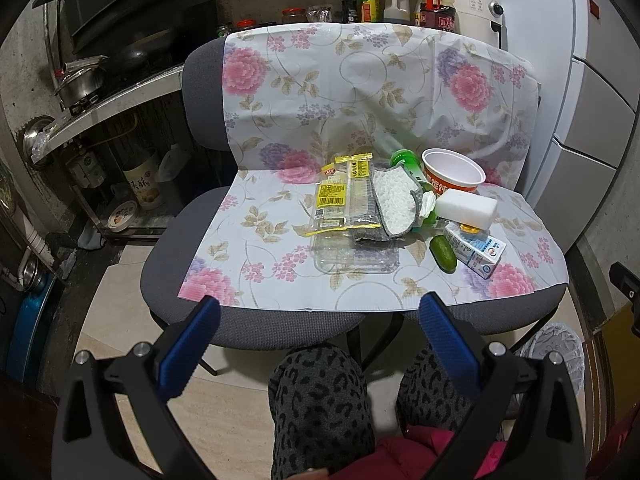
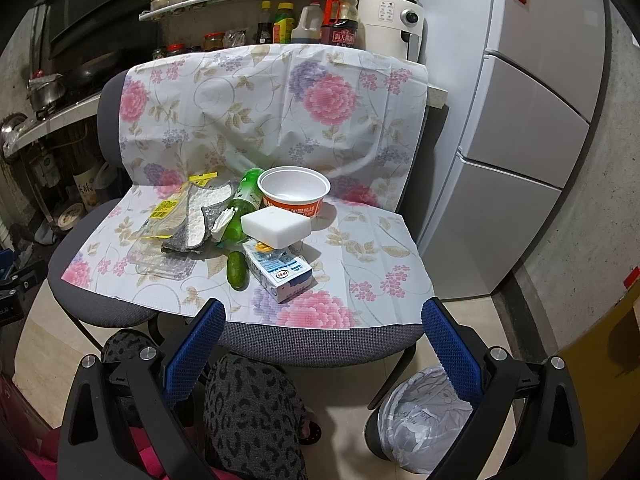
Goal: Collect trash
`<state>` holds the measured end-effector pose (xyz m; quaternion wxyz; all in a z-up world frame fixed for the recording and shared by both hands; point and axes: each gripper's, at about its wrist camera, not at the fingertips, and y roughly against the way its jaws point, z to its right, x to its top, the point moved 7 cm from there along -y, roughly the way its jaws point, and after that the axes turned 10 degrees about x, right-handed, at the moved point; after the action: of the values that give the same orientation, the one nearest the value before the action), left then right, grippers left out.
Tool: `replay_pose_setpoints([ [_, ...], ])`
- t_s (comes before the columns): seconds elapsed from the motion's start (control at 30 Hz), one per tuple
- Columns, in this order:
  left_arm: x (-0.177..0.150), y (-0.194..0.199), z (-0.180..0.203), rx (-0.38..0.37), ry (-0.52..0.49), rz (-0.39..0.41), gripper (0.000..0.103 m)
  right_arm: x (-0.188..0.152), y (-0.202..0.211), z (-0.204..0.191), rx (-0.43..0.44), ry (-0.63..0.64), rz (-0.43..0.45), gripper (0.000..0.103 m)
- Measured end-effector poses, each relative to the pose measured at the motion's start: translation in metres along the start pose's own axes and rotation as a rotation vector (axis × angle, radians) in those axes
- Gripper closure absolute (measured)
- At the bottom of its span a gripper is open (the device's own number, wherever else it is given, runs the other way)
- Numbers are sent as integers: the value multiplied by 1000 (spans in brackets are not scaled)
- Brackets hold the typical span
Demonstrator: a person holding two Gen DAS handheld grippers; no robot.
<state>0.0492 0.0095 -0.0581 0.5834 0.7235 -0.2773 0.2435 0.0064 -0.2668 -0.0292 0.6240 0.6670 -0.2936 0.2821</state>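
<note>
A pile of items lies on a floral cloth [image 1: 280,280] [image 2: 360,248] draped over two grey chairs: a yellow-labelled clear wrapper [image 1: 340,200] [image 2: 164,216], a clear plastic tray [image 1: 352,258] [image 2: 160,266], a grey-and-white cloth [image 1: 394,204] [image 2: 198,218], a green bottle [image 1: 404,160] [image 2: 244,204], an orange paper bowl [image 1: 454,170] [image 2: 294,192], a white sponge block [image 1: 466,208] [image 2: 276,226], a small cucumber [image 1: 443,252] [image 2: 237,270] and a blue-white milk carton [image 1: 478,250] [image 2: 280,274]. My left gripper [image 1: 318,312] and right gripper [image 2: 324,314] hover open before the chairs' front edge, holding nothing.
A bin lined with a grey bag [image 2: 420,412] [image 1: 560,352] stands on the floor under the right chair. A person's patterned knees [image 1: 320,400] [image 2: 248,408] sit below the grippers. A stove counter [image 1: 100,108] is left, a fridge [image 2: 520,140] right, bottles [image 1: 376,4] behind.
</note>
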Motion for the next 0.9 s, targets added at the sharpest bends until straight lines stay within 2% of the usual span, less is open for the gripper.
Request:
replay_pose_setpoints([
  [0.9, -1, -1, 1, -1, 2, 0, 6, 0, -1, -1, 0, -1, -2, 6],
])
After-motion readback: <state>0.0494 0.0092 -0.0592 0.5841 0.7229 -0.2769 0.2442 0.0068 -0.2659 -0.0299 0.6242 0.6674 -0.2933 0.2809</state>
